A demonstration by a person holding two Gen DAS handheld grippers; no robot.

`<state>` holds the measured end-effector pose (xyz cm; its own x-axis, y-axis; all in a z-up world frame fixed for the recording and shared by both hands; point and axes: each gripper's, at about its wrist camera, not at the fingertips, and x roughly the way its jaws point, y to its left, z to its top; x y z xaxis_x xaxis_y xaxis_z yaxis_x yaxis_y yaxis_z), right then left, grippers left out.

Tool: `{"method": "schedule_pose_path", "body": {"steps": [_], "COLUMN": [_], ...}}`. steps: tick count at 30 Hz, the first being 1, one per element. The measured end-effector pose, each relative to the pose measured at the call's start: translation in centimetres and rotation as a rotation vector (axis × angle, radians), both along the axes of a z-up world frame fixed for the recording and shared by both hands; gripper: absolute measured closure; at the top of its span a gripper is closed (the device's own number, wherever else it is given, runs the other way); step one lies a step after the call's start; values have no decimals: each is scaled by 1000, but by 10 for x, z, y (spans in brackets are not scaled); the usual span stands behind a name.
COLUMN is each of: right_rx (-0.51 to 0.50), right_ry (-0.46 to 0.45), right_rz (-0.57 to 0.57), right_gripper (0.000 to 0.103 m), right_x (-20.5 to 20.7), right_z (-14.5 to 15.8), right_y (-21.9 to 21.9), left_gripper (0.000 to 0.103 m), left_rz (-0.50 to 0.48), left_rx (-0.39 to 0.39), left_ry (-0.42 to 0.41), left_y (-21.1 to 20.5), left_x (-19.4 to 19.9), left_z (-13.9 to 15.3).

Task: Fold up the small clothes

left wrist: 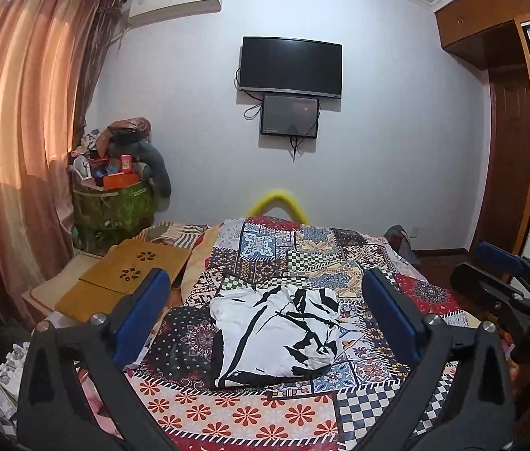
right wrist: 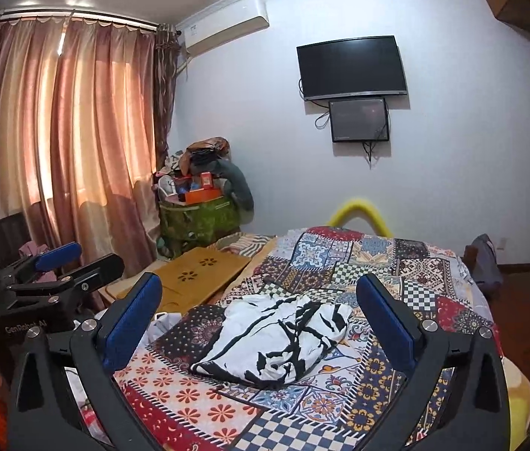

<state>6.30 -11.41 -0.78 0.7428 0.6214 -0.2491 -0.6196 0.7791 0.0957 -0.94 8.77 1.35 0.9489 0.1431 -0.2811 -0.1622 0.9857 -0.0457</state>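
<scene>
Both claws hover wide open and empty, the left gripper (left wrist: 265,302) and right gripper (right wrist: 261,302) each framing a crumpled black-and-white garment (left wrist: 276,332) lying ahead on the patchwork bedspread (left wrist: 227,409).

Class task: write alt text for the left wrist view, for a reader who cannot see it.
A crumpled white garment with black markings lies on a patchwork bedspread, framed by the open blue-padded fingers of the left hand-held gripper, which holds nothing. The right hand-held gripper shows at the right edge.
</scene>
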Motion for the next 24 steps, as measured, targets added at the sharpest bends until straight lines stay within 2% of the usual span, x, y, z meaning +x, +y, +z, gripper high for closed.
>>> {"method": "schedule_pose_path", "body": {"steps": [24], "right_rx": [2], "right_ry": [6], "right_rz": [-3], "right_gripper": [0], "right_x": [-2], "right_z": [1], "right_y": [0], "left_gripper": [0], "left_rz": [-14], "left_rx": [8], "left_ry": [-13], "left_y": [0], "left_x": [-3], "left_z": [4]}}
